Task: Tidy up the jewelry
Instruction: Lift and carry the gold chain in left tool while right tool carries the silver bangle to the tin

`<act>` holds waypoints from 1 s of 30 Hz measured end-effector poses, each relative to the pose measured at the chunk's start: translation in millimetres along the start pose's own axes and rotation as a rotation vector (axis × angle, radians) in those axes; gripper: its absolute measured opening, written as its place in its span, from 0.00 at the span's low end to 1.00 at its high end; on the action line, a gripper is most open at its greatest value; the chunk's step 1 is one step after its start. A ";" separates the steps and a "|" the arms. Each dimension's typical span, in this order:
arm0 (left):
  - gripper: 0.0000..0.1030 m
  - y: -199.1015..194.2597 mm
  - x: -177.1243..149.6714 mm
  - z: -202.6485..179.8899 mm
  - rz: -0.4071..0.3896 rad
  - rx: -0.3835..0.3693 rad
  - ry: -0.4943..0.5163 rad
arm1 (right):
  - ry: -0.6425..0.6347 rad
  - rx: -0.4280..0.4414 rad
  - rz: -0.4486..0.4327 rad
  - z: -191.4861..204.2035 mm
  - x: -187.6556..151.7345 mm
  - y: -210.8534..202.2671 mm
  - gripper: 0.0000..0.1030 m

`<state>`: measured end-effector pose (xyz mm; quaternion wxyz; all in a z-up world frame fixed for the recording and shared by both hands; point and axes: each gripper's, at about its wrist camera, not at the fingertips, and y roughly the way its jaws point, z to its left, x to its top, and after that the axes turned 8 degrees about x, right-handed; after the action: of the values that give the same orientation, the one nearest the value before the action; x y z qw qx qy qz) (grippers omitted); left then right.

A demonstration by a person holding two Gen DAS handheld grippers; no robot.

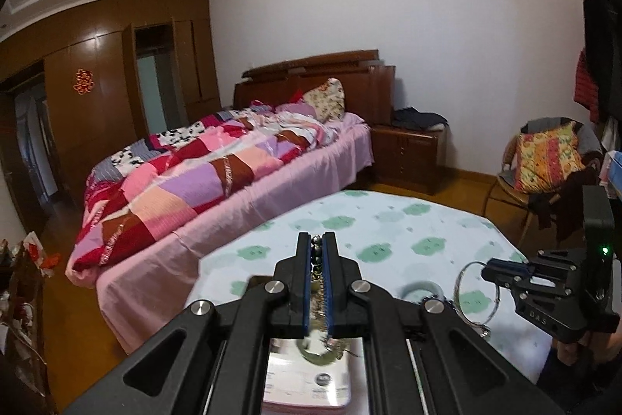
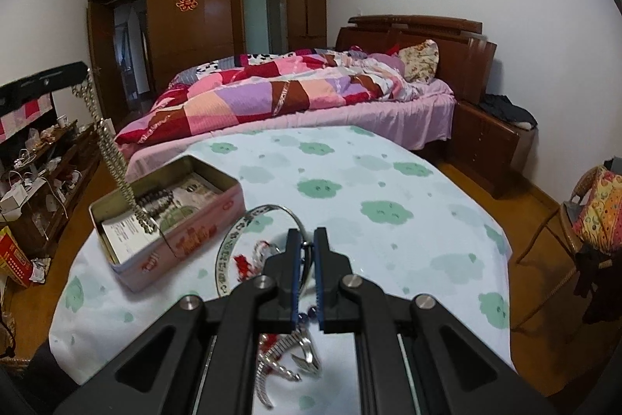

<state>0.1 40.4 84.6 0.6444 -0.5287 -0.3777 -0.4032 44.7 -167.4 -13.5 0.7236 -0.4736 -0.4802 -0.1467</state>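
My left gripper (image 1: pixel 319 240) is shut on a silver chain necklace (image 1: pixel 318 292) with dark beads. In the right wrist view the chain (image 2: pixel 114 162) hangs down into an open pink tin box (image 2: pixel 182 220) that holds a dark bead bracelet (image 2: pixel 155 200) and papers. My right gripper (image 2: pixel 307 240) is shut on a silver bangle (image 2: pixel 241 224), held above the table; it also shows in the left wrist view (image 1: pixel 472 292). More jewelry (image 2: pixel 287 352), a metal watch band and red pieces, lies under the right gripper.
The round table (image 2: pixel 388 189) has a white cloth with green patches. A bed (image 2: pixel 311 96) with a patchwork quilt stands beyond it. A chair (image 2: pixel 587 220) with a cushion is at the right, cluttered shelves (image 2: pixel 39 158) at the left.
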 end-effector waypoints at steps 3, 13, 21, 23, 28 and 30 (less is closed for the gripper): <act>0.04 1.7 5.6 10.2 -0.010 0.025 -0.005 | -0.019 0.013 -0.006 7.8 8.2 3.5 0.08; 0.04 27.0 -6.0 28.9 0.044 0.074 -0.009 | -0.090 0.052 0.000 38.2 32.1 27.9 0.08; 0.04 50.5 -25.5 43.1 0.110 0.089 -0.041 | -0.152 0.079 0.007 66.8 49.5 51.8 0.08; 0.04 54.2 -27.6 45.8 0.118 0.091 -0.045 | -0.164 0.081 0.010 72.0 52.6 57.4 0.08; 0.04 64.5 -34.5 50.2 0.140 0.100 -0.055 | -0.185 0.086 0.021 83.2 57.2 70.6 0.08; 0.04 69.2 -38.2 51.5 0.151 0.101 -0.060 | -0.193 0.088 0.029 87.4 57.7 75.9 0.08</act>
<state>45.6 103.8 31.6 0.6872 -0.5342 -0.3760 -0.3178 75.4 -42.5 1.1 0.6962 -0.4601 -0.5467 -0.0688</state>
